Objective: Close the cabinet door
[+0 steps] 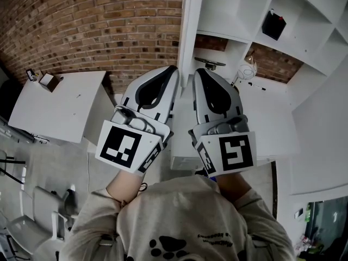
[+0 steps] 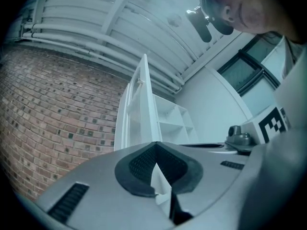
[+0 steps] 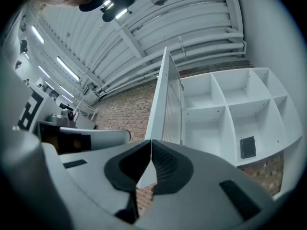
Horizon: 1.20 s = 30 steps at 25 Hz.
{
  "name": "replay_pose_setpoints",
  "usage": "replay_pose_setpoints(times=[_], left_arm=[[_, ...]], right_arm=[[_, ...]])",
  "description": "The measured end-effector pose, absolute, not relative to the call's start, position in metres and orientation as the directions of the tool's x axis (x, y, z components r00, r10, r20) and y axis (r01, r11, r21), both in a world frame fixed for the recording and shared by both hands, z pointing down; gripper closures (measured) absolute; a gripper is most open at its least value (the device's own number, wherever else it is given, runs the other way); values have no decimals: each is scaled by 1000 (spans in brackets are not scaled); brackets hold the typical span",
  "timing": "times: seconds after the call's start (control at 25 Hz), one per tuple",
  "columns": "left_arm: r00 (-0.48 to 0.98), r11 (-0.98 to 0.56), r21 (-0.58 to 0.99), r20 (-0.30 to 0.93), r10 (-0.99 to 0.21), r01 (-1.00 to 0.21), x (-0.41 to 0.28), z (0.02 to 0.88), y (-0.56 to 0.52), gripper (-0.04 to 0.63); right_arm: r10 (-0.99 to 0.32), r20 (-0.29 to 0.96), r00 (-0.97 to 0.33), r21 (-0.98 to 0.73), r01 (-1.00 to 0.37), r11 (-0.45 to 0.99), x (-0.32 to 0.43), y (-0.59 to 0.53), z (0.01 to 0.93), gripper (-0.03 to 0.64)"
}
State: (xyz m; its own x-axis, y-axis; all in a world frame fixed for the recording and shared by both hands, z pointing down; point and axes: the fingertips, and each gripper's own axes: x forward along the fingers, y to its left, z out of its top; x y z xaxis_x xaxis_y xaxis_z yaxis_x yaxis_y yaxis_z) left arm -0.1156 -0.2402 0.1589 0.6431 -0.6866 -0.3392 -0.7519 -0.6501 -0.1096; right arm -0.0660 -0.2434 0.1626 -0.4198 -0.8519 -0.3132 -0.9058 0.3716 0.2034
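Observation:
The white cabinet (image 1: 304,20) with open cubby shelves stands ahead at the upper right. Its door (image 1: 190,26) stands open, edge-on toward me, and also shows as the door (image 2: 141,104) and the door (image 3: 165,99). My left gripper (image 1: 175,69) and right gripper (image 1: 198,71) are held side by side in front of the door's edge, apart from it. The left gripper (image 2: 156,143) has its tips together with nothing between them. The right gripper (image 3: 151,142) is likewise shut and empty. A black item (image 3: 247,146) sits in one cubby.
A brick wall (image 1: 98,26) runs behind the cabinet. A white table (image 1: 60,107) with a small box (image 1: 49,80) stands at the left. A white counter (image 1: 272,124) lies below the cabinet, with a glass object (image 1: 247,69) on it. Chairs (image 1: 32,222) stand at the lower left.

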Motion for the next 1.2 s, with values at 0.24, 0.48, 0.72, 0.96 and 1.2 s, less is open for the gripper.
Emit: replay_pose_setpoints(times=[0.24,0.48,0.72,0.96,1.2], left_arm=[[667,-669,-133,-341,-662,-732,-118,146,-239,588],[683,-682,-144,-341,-645,-717,-118,139,-239,588],[670,-671,-138,-344,-658,-729,-124,138,-244,588],[664,-667,-127,-338,-667,-734,-131,143,-248,588],[669,-675,-118,-334,-664,-728,-133,147,-252,588]], right_arm=[[-856,-325,-403,214,-913,348,-74,-243,147,597],[-870,-309,-384,231,-918,323,-76,-248,140,597],[-878,-307,-367,205,-926,316,-74,-252,137,591],[-886,-275,-372,204,-924,324,-85,-259,143,508],[-911,-228,-344,191,-933,304,-90,-276,153,503]])
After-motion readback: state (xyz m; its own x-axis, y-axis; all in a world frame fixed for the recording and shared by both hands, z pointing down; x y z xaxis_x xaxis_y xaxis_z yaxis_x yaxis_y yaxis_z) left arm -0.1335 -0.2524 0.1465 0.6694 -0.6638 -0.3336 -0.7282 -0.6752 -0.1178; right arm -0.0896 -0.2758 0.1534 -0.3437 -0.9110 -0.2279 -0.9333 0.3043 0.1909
